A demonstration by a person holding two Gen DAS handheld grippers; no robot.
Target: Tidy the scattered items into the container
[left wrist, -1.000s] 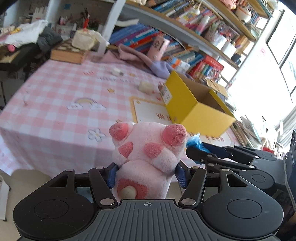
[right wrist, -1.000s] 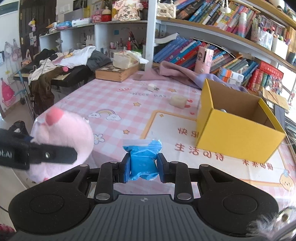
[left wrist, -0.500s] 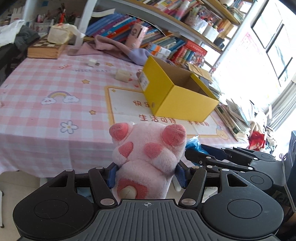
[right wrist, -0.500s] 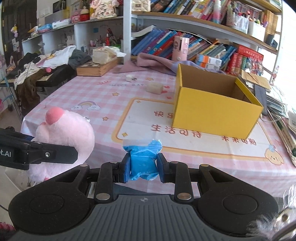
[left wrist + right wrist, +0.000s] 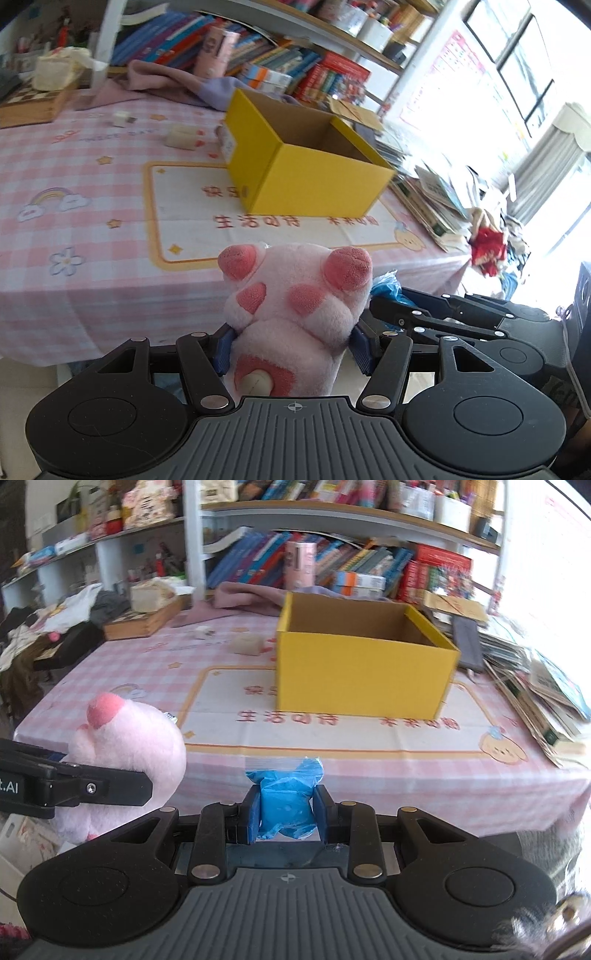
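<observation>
Standing upright between the blue pads of the left tool (image 5: pixel 293 345), one pink plush toy (image 5: pixel 295 314) is being clamped around its lower body, its long axis running away from the camera and its two darker pink ears pointing up and forward toward the worktop (image 5: pixel 92 192). Beside it, the right tool (image 5: pixel 284 814) is pinching one small blue plastic bag (image 5: pixel 286 801) tightly between its pads, the bag's clear sealed edge pointing forward and up; in the left wrist view that bag (image 5: pixel 384 282) is peeking out just to the right of the toy, and in the right wrist view the toy (image 5: pixel 129 753) is showing at the left with a black finger of the left tool across it. Both held things are hanging off the near edge of the worktop, apart from it. Further out, one open yellow box (image 5: pixel 362 675) is sitting on the pink checked cloth, partly on a white mat with red lettering, its opening facing up. Behind and left of the box, two small pale items are lying on the cloth: a cream block (image 5: pixel 245 644) and a smaller white cube (image 5: pixel 203 631). Along the right edge a stack of books (image 5: pixel 546 701) is leaning.
</observation>
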